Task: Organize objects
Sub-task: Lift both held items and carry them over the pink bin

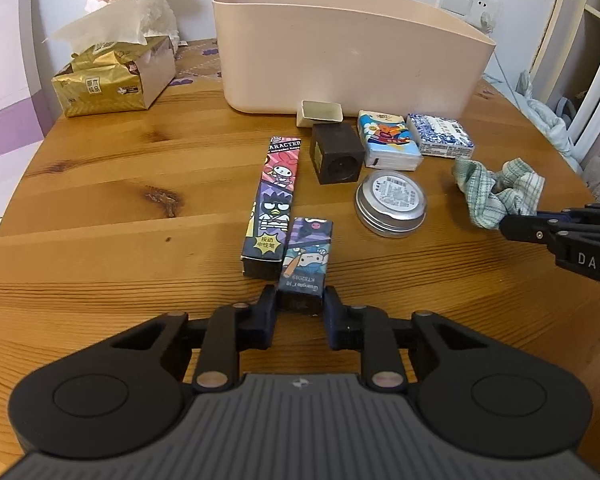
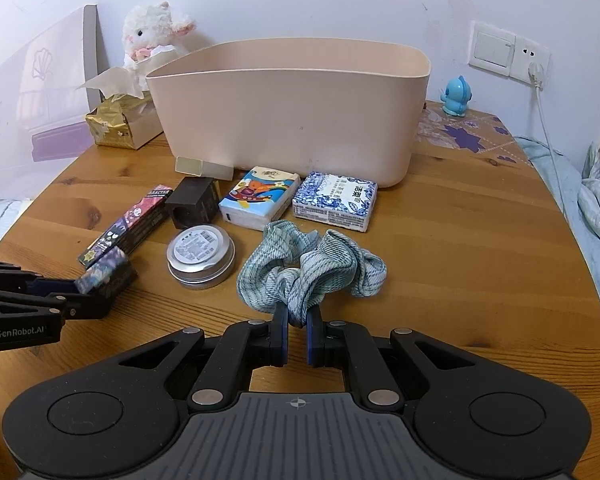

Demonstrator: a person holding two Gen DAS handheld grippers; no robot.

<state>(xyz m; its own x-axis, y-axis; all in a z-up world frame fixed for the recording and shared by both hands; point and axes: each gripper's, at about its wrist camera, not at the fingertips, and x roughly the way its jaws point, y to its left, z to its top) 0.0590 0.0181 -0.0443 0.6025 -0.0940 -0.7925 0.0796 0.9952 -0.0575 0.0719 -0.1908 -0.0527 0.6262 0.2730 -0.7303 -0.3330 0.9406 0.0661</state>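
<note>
Left hand-held gripper clamped on the short purple cartoon-print cardboard box, right hand-held gripper pinching the green plaid fabric scrunchie, both on the wooden tabletop.

Left wrist view: low over the wooden table, angled down and forward along its own fingers, close to the small cartoon box at the tips. Right wrist view: same downward tilt, close behind the green scrunchie. Both face the beige bin ahead; each catches the other gripper at its edge.
</note>
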